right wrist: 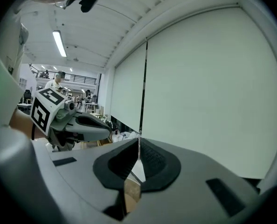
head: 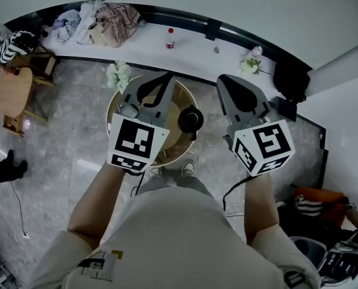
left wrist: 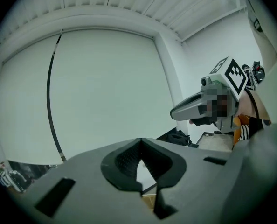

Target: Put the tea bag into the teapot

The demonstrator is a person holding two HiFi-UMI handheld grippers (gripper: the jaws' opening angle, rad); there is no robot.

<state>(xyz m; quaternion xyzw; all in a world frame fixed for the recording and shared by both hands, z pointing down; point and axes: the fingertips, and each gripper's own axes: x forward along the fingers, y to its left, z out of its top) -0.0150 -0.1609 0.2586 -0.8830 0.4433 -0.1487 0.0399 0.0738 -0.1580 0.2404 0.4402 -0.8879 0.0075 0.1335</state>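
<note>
Presently noted: left grey plastic gripper [left wrist: 141, 140] and right grey plastic gripper [right wrist: 139, 141] clenched on nothing, held high and level, probably a resting pose clear of the work. Below, small black teapot [head: 191, 119] standing on round wooden table [head: 174, 140]. Tea bag not seen in any view; whereabouts undetermined.

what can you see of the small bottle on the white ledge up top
The bottle is small, with a red cap, a pale body and a red band like a label; it looks like plastic. It stands upright and alone on the white ledge, between a heap of clothes and a bunch of white flowers, touching neither. Its print is too small to read.
</note>
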